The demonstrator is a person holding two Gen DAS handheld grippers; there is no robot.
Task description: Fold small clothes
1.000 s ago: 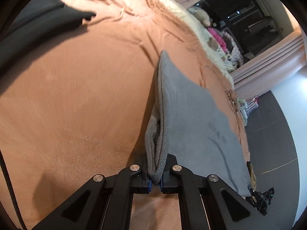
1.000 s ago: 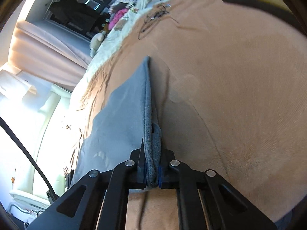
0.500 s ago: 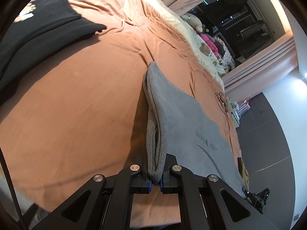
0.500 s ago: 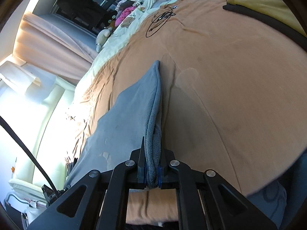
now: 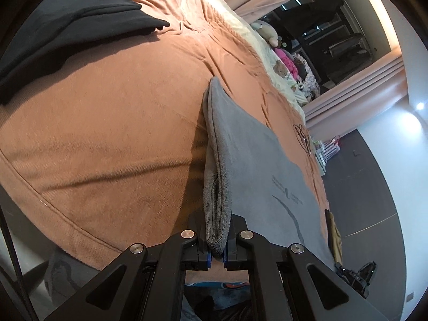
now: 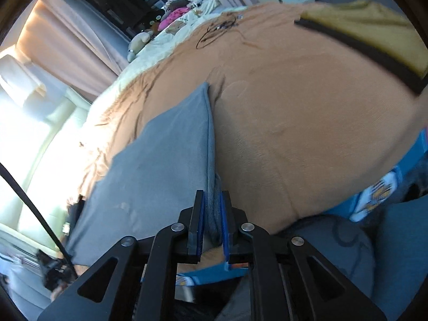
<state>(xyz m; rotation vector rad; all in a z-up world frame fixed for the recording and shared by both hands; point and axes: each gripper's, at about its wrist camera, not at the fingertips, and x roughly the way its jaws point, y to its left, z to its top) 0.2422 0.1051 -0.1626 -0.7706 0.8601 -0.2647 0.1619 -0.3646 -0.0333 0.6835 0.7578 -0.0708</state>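
A grey garment (image 5: 256, 165) with a small dark print lies stretched over the orange-brown bed cover (image 5: 107, 133). My left gripper (image 5: 217, 251) is shut on one doubled edge of it near the bed's near edge. My right gripper (image 6: 212, 230) is shut on the opposite doubled edge of the grey garment (image 6: 165, 155). The cloth runs taut between the two grippers, and each view shows its far corner pointing up the bed.
A folded black garment (image 5: 67, 26) with a paw print lies at the upper left of the left wrist view. A yellow and black garment (image 6: 374, 34) lies at the upper right of the right wrist view. Plush toys (image 5: 270, 32) and curtains stand beyond the bed. Blue patterned cloth (image 6: 374, 192) hangs below the bed edge.
Both grippers have pulled back toward the bed's near edge with the grey garment held. The bed edge and the floor now show below the fingers.
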